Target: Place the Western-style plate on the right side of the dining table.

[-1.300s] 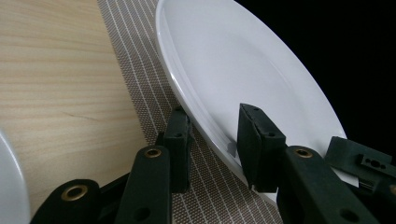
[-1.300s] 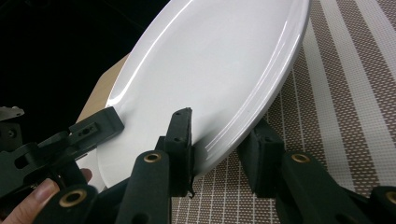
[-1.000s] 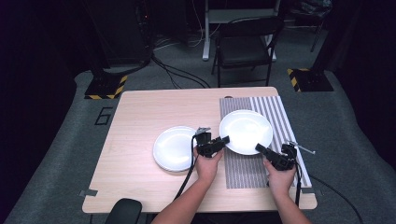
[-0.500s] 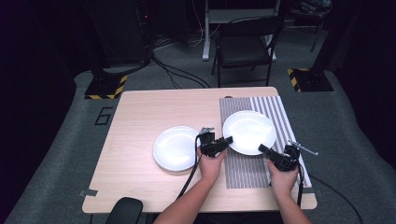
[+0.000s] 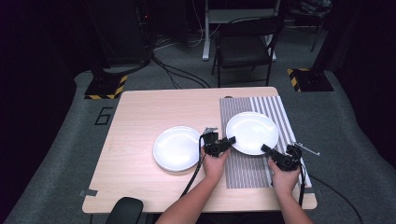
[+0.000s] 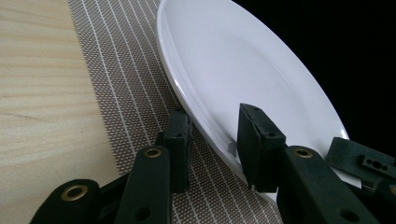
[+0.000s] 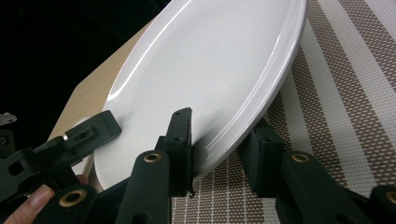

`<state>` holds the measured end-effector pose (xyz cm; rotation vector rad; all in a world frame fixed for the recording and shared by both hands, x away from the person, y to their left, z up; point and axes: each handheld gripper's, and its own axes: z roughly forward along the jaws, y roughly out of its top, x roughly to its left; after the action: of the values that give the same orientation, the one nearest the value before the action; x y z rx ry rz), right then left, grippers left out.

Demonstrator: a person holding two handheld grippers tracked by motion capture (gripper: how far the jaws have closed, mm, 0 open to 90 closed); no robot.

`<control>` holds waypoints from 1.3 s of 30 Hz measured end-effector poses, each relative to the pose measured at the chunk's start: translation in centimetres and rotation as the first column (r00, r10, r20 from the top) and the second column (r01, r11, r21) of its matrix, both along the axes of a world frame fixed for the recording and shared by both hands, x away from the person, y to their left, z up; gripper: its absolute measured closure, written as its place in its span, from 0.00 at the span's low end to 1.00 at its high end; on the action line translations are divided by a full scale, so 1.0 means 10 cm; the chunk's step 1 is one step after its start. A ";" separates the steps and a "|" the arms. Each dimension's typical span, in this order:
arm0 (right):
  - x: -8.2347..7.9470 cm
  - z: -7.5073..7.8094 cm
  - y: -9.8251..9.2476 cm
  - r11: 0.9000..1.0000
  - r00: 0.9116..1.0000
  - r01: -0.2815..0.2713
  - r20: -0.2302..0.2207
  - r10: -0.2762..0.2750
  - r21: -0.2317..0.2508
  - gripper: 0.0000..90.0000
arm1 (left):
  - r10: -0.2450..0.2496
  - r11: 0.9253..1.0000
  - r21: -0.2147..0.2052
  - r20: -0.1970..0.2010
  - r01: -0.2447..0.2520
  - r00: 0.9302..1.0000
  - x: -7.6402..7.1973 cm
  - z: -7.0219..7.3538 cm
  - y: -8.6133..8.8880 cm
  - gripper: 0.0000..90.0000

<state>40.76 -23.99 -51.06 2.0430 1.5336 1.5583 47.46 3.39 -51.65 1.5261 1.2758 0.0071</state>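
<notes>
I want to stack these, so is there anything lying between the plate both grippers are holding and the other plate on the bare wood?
Nothing visible does. The held plate sits over the striped mat, gripped at its rim by the left gripper and right gripper. Between it and the other plate there is bare table, apart from the left gripper itself.

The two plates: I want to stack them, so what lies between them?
In the high view, the left tool sits between the plate on the bare wood and the plate on the striped mat, gripping the latter's rim.
</notes>
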 end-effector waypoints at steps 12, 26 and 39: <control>0.04 -0.04 -0.05 1.000 1.000 0.024 -0.013 -0.024 -0.013 0.72 | 0.006 1.000 0.000 -0.017 -0.006 1.000 0.05 -0.05 -0.09 0.73; 0.09 -0.11 -0.08 0.999 0.999 0.036 -0.033 -0.037 -0.034 0.72 | 0.008 1.000 0.019 -0.042 -0.007 0.999 0.11 -0.12 -0.15 0.72; 0.13 -0.14 -0.11 0.998 0.998 0.040 -0.045 -0.041 -0.042 0.71 | 0.008 0.999 0.034 -0.051 -0.007 0.999 0.14 -0.14 -0.18 0.72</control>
<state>42.04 -25.06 -52.48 2.0877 1.5165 1.4641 48.82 1.61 -53.06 1.5590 1.3278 -0.0054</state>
